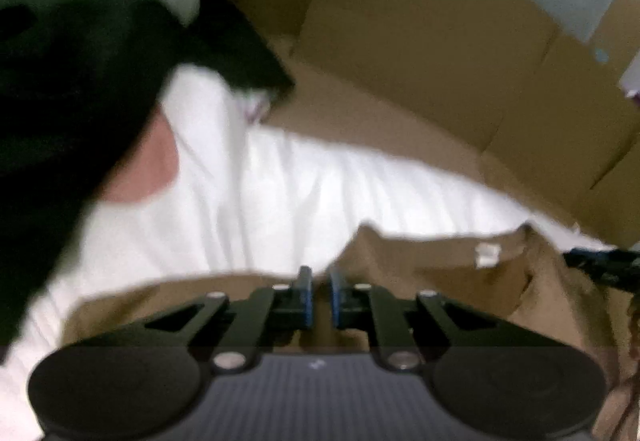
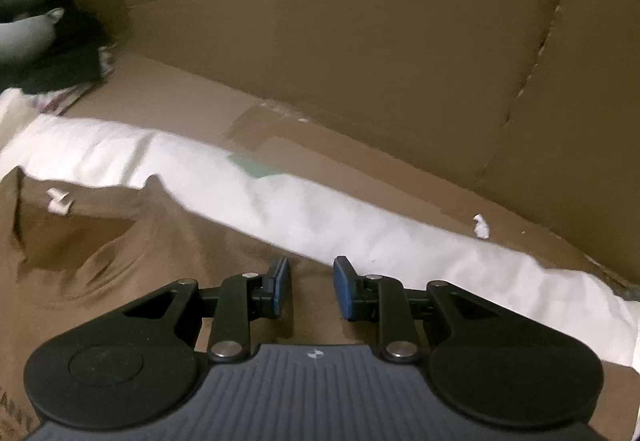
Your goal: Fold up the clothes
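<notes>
Where cardboard box (image 2: 360,21) walls rise, brown garment (image 2: 100,261) inside.

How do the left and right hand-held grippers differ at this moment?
The left hand-held gripper has its jaws nearly together, with only a narrow gap showing brown shirt; the right hand-held gripper stands open, holding nothing. The left wrist view is motion-blurred; the right is sharper. Both hover over the brown shirt near the white cloth.

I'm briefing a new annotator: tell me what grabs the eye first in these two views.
A bright white cloth runs as a band across both views, over a cardboard floor. Nearer the cameras lies a brown garment with a white neck tag; the right gripper stands open over it, and the left gripper is nearly closed.
</notes>
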Motion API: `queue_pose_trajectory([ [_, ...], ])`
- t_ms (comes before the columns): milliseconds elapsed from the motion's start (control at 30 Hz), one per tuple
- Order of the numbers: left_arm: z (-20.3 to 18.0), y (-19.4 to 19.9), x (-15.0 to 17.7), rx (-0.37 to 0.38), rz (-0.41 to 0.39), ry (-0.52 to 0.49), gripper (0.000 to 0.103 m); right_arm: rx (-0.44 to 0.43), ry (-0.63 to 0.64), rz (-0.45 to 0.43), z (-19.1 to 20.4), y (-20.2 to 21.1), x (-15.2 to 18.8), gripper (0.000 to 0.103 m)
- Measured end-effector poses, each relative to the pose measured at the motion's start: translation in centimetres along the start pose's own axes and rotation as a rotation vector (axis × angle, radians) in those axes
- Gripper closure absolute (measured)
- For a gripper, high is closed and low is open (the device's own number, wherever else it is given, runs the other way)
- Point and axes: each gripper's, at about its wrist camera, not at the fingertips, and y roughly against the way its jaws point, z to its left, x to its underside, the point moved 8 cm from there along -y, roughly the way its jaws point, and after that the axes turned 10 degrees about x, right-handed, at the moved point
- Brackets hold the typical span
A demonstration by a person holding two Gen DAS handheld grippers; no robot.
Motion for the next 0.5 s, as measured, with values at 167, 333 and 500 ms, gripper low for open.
queue_pose_trajectory([
  [167, 1.4, 2.0, -1.5, -0.02, -0.006, -0.037, 0.08, 0.003, -0.024, -0.034, -0.2, 0.7, -1.2, 0.07],
  [333, 3.4, 2.9, -0.7, -0.06, 0.012, -0.026, 0.079, -0.076, -0.02, -0.053, 2.5, 2.0, -2.9, 0.068],
  [500, 5.7, 5.7, 0.0, -0.076, -0.04, 0.027, 0.067, -0.166, 0.01, -0.059, 7.0, 3.1, -4.2, 0.068],
])
